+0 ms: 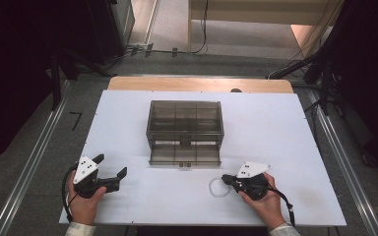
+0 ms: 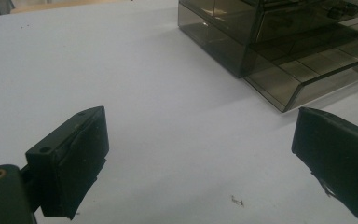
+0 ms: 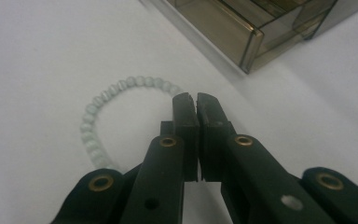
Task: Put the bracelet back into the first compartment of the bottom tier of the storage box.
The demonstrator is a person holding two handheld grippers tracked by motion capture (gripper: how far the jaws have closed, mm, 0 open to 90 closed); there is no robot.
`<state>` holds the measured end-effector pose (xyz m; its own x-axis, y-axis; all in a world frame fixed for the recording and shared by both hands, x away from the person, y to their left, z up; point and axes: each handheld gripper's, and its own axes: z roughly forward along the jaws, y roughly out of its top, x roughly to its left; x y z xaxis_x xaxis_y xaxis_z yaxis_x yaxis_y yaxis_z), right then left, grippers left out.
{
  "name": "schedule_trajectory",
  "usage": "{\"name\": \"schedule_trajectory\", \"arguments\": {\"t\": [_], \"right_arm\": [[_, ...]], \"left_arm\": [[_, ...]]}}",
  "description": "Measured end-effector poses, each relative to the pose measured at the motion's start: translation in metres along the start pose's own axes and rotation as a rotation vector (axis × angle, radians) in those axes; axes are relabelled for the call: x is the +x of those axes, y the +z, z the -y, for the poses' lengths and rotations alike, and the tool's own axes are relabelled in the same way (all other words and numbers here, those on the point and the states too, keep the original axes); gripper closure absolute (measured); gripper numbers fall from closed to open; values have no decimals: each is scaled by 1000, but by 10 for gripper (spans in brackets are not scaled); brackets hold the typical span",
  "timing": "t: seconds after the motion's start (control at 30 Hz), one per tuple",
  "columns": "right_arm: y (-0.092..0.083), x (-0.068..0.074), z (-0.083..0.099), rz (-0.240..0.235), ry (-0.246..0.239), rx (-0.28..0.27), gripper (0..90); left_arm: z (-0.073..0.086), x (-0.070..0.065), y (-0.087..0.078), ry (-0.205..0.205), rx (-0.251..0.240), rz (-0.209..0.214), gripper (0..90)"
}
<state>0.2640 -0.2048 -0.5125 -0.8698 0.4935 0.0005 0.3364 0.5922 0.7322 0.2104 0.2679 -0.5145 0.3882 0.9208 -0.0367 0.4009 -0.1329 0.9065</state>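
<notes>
While the bead bracelet (image 3: 103, 122) lay flat on the white surface (image 1: 285, 142), just in front of the smoked-plastic drawer box (image 1: 185, 124), the work stood at its start.

Item: right gripper (image 1: 225, 180), fingers (image 3: 186, 135) pressed together at the bracelet's rim; whether a bead sat between them could not be told.

Item: left gripper (image 1: 112, 166), fingers (image 2: 77, 156) spread wide, empty, resting well to the left of the box.

Item: bottom drawer (image 1: 184, 156), already pulled out and empty, judged ready to receive the bracelet.

Outstanding, by judgement: lifting the bracelet, placing it in the drawer, closing the drawer.

Setting: white board over a wooden top (image 1: 197, 84); grey floor, metal rails either side, cables and dark stands beyond.
</notes>
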Motion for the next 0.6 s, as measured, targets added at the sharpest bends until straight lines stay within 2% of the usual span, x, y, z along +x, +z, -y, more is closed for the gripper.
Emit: {"name": "schedule_trajectory", "arguments": {"t": [0.2,0.6], "right_arm": [[-5,5,-11,-35,-2,-25,858],[-4,11,-40,-65,-33,-35,858]], "left_arm": [[0,1,0,-8,3,3,46],[0,0,1,-4,3,3,46]]}}
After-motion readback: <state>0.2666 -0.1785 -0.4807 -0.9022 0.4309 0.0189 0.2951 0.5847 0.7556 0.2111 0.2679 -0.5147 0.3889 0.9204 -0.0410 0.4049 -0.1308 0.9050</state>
